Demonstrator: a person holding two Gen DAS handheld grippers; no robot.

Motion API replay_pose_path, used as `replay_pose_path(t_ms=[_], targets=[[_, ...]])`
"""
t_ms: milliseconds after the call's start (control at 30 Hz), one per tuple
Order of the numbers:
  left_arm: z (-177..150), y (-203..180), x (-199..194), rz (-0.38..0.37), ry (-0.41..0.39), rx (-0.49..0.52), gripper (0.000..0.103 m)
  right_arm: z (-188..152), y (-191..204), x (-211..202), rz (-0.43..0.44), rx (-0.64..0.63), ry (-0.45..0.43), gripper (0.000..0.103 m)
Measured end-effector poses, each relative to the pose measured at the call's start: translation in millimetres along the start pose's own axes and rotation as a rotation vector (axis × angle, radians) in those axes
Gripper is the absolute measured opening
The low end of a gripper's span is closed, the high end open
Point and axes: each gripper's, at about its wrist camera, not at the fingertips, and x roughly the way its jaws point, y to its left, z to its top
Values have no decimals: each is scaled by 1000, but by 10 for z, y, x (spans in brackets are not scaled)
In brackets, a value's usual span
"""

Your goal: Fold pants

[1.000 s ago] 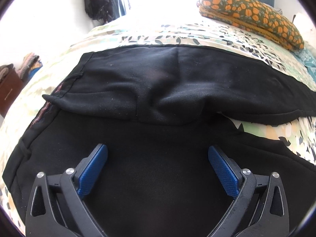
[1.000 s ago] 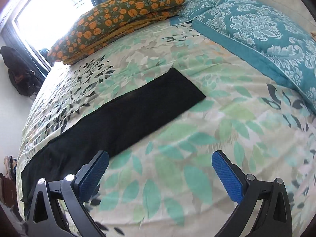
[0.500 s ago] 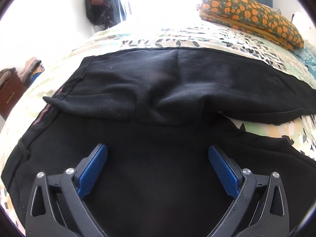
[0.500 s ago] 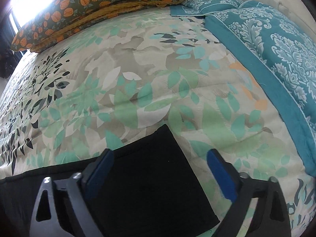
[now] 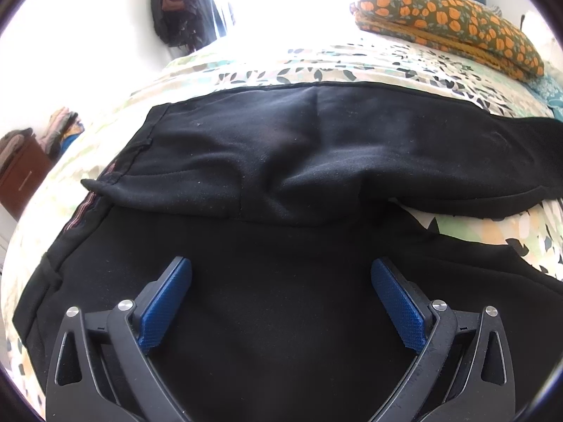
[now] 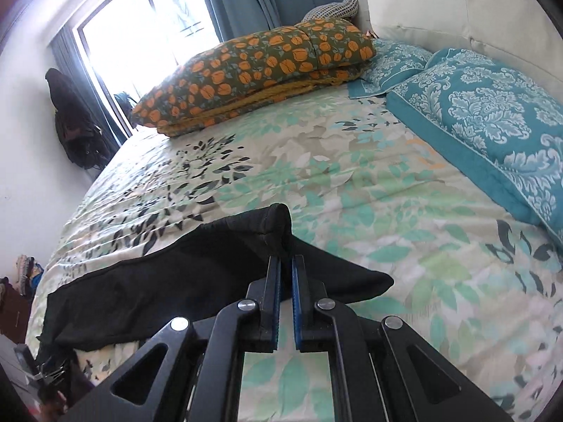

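Observation:
Black pants (image 5: 281, 161) lie across a floral bedspread (image 5: 316, 59), waistband at the left, one leg folded partly over the other. My left gripper (image 5: 281, 281) is open and hovers over the near part of the pants, holding nothing. In the right wrist view my right gripper (image 6: 285, 263) is shut on the hem end of a pants leg (image 6: 274, 225) and holds it lifted off the bedspread (image 6: 352, 183). The rest of that leg (image 6: 140, 288) trails down to the left.
A folded orange-flowered quilt (image 6: 253, 70) lies at the far side of the bed. Teal patterned pillows (image 6: 492, 112) rest against a white headboard (image 6: 457, 7) at the right. A window with blue curtains and a dark hanging bag (image 6: 74, 123) are at the left.
My right gripper moved over the leg end, shut on the hem and lifted it off the bed. My left gripper stayed open over the pants, hardly moving.

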Motion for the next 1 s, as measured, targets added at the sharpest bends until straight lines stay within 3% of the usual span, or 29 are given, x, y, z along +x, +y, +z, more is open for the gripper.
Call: replay_pose_path(t_ms=[167, 300, 467, 767, 1000], targets=[[40, -20, -4, 17, 28, 13, 102, -720, 290, -651, 33, 37, -29, 5], [135, 51, -5, -10, 139, -28, 102, -961, 433, -858, 47, 25, -36, 5], [175, 117, -166, -80, 261, -80, 101, -991, 434, -968, 51, 25, -58, 5], [388, -290, -492, -173, 229, 39, 101, -913, 342, -1044, 71, 62, -78, 5], [667, -583, -371, -257, 288, 19, 101, -860, 304, -1148, 76, 70, -83, 5]])
